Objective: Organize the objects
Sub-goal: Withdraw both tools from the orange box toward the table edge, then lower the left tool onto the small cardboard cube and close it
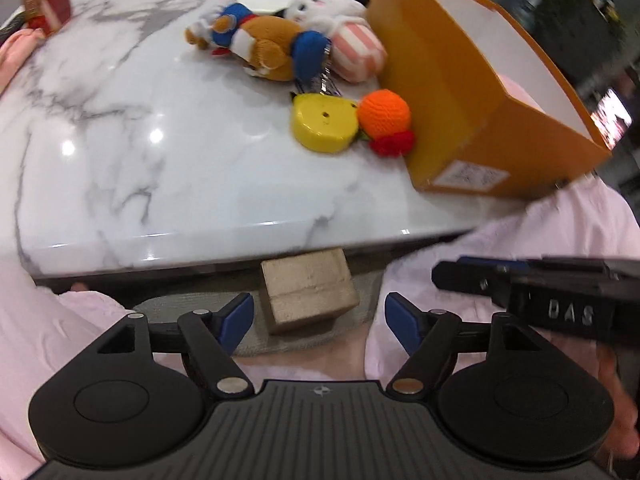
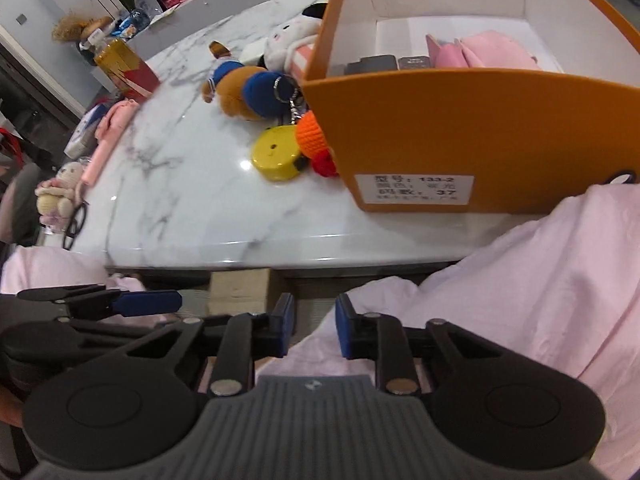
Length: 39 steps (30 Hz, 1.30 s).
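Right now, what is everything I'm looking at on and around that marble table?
Table: one, white marble.
Box: one, orange, right side; pink and dark items inside.
Bear toy: one, brown and blue, mid table.
White plush: one, against the box.
Yellow case: one, beside the box.
Crochet orange: one, touching the box.
Red-gold carton: one, far left.
Cream doll: one, left edge.
Left gripper: open, empty.
Right gripper: narrow gap, empty.
Sleeves: pink.
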Each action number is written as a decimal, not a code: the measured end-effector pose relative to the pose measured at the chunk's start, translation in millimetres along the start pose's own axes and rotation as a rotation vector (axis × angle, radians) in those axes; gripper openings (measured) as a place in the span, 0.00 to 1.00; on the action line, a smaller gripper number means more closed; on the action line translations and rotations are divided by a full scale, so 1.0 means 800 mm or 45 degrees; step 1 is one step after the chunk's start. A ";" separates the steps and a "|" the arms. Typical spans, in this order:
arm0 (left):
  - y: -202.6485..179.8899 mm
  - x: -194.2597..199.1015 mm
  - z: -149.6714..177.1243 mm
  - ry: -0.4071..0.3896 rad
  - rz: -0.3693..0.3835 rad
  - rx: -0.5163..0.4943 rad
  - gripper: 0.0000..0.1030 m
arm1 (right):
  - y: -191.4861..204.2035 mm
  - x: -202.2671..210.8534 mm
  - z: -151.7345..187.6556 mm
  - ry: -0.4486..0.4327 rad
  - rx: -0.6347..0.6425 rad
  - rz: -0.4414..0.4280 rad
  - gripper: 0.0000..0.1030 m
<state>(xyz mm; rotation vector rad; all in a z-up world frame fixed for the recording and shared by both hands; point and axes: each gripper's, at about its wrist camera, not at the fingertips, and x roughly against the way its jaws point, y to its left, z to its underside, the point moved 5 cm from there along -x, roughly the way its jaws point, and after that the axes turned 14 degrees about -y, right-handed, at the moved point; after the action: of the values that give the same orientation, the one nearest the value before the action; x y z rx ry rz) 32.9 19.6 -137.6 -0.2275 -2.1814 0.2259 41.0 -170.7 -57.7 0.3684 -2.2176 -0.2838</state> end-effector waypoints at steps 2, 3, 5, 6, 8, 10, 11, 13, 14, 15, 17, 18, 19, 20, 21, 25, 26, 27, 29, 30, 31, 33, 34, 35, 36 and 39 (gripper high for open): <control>-0.001 -0.007 0.001 -0.007 -0.040 0.051 0.84 | 0.000 0.000 -0.003 -0.010 0.003 -0.011 0.23; -0.002 -0.013 0.002 0.009 -0.057 0.061 0.84 | 0.001 0.000 -0.005 -0.018 0.006 -0.007 0.23; -0.005 -0.023 0.006 0.033 -0.084 0.066 0.84 | -0.001 0.001 -0.009 -0.042 0.011 0.018 0.24; -0.007 -0.027 0.007 0.045 -0.088 0.066 0.84 | -0.002 0.002 -0.011 -0.051 0.012 0.027 0.24; -0.008 -0.036 0.011 0.063 -0.101 0.073 0.84 | -0.005 0.001 -0.012 -0.059 0.005 0.031 0.24; -0.006 -0.043 0.014 0.067 -0.148 0.069 0.84 | -0.006 0.001 -0.011 -0.055 0.003 0.012 0.25; -0.004 -0.046 0.015 0.067 -0.164 0.066 0.83 | -0.005 0.000 -0.010 -0.053 0.007 0.009 0.25; 0.000 -0.050 0.015 0.070 -0.172 0.079 0.79 | -0.003 -0.002 -0.010 -0.052 0.015 -0.009 0.33; 0.002 -0.051 0.015 0.073 -0.177 0.087 0.73 | -0.001 -0.002 -0.011 -0.052 0.015 -0.021 0.34; 0.003 -0.052 0.015 0.079 -0.173 0.091 0.71 | 0.001 -0.003 -0.011 -0.050 0.018 -0.032 0.35; 0.005 -0.052 0.016 0.081 -0.167 0.092 0.70 | 0.004 -0.006 -0.013 -0.042 0.044 -0.036 0.35; 0.005 -0.051 0.016 0.078 -0.168 0.092 0.70 | 0.005 -0.008 -0.013 -0.040 0.054 -0.032 0.35; 0.006 -0.050 0.016 0.077 -0.167 0.094 0.70 | 0.006 -0.009 -0.014 -0.039 0.060 -0.028 0.35; 0.007 -0.048 0.016 0.079 -0.167 0.092 0.70 | 0.006 -0.010 -0.014 -0.039 0.062 -0.026 0.35; 0.007 -0.045 0.015 0.077 -0.170 0.087 0.70 | 0.006 -0.010 -0.015 -0.039 0.065 -0.029 0.35; 0.007 -0.027 0.007 0.047 -0.149 0.074 0.69 | 0.011 -0.008 -0.022 -0.050 0.096 -0.046 0.35; 0.007 -0.021 0.005 0.044 -0.141 0.068 0.69 | 0.014 -0.007 -0.025 -0.054 0.117 -0.054 0.35; 0.007 -0.015 0.003 0.041 -0.132 0.062 0.69 | 0.017 -0.006 -0.027 -0.054 0.143 -0.062 0.35; 0.008 -0.002 -0.003 0.030 -0.112 0.054 0.69 | 0.026 -0.005 -0.032 -0.053 0.201 -0.080 0.35; 0.010 0.005 -0.005 0.021 -0.101 0.051 0.69 | 0.031 -0.004 -0.034 -0.053 0.228 -0.091 0.35; 0.011 0.012 -0.009 0.011 -0.095 0.053 0.69 | 0.036 -0.003 -0.038 -0.054 0.254 -0.106 0.35; 0.013 0.021 -0.017 -0.018 -0.095 0.062 0.69 | 0.050 0.000 -0.047 -0.065 0.312 -0.144 0.35; 0.014 0.020 -0.026 -0.031 -0.098 0.064 0.69 | 0.057 0.001 -0.053 -0.072 0.344 -0.158 0.35; 0.020 0.024 -0.033 -0.047 -0.100 0.067 0.69 | 0.064 0.001 -0.059 -0.078 0.386 -0.168 0.35; 0.023 0.025 -0.037 -0.060 -0.100 0.075 0.69 | 0.071 -0.001 -0.067 -0.084 0.441 -0.167 0.35; 0.041 0.027 -0.058 -0.100 -0.113 0.099 0.69 | 0.088 -0.013 -0.085 -0.068 0.634 -0.122 0.37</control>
<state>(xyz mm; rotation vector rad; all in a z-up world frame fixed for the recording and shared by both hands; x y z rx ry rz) 60.8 59.9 -102.2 -0.0791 -2.2497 0.2729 89.2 -106.8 -0.9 0.7425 -2.3101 0.2196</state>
